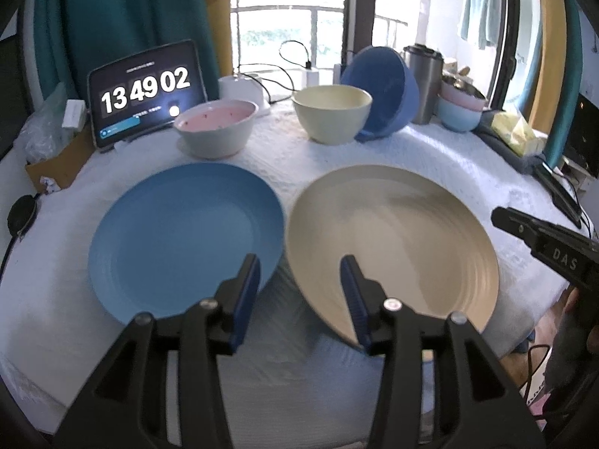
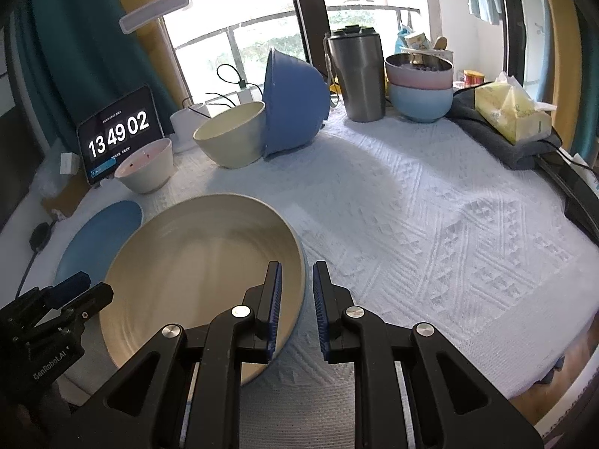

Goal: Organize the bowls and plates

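A blue plate (image 1: 179,239) lies flat on the white cloth at the left. Beside it, a beige plate (image 1: 393,235) looks tipped, with its near edge off the cloth. My left gripper (image 1: 299,277) is open over the gap between the two plates, and its pads touch neither. In the right wrist view, the right rim of the beige plate (image 2: 194,262) sits between the pads of my right gripper (image 2: 297,292), which is shut on it. At the back stand a pink-lined bowl (image 1: 215,127), a cream bowl (image 1: 331,112) and a blue bowl (image 1: 385,89) tipped on its side against the cream one.
A steel tumbler (image 2: 357,75) and stacked pink and light blue bowls (image 2: 419,86) stand at the back right. A tissue pack (image 2: 513,112) lies on grey fabric. A tablet (image 1: 146,89) showing a clock stands at the back left. White cloth (image 2: 449,224) spreads to the right.
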Demonstrator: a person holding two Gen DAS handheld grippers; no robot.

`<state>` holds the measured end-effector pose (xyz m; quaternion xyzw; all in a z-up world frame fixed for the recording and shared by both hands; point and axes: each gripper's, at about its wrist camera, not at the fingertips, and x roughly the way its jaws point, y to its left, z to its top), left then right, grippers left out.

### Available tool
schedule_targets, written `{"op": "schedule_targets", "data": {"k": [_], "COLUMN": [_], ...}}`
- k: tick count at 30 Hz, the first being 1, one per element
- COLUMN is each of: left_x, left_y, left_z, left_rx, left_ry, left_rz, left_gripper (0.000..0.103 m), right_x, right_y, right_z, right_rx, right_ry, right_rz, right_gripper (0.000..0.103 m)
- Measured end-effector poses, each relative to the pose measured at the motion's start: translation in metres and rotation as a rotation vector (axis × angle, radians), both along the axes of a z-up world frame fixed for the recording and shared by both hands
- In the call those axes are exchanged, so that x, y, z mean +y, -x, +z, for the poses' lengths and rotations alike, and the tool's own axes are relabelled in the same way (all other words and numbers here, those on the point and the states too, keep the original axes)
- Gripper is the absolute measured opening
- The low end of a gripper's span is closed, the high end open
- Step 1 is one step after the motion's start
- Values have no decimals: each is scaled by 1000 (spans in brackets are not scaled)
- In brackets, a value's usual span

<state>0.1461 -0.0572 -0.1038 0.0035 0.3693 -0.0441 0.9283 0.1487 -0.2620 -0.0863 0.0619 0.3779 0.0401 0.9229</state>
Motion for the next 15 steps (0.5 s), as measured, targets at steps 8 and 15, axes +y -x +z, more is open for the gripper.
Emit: {"op": "schedule_targets", "data": {"k": [8,15], "left_x": [27,55], "left_y": [1,0], "left_z": [10,10], "left_rx": [-51,-69], "left_ry": [23,31], "left_rz": [52,104], "left_gripper": [46,46], "right_x": [16,39], "right_y": [-1,-6], "right_z": [10,16], "right_rx": [-17,-25], "right_ry": [12,30], "right_rz": [24,60], "right_gripper": [22,25]}}
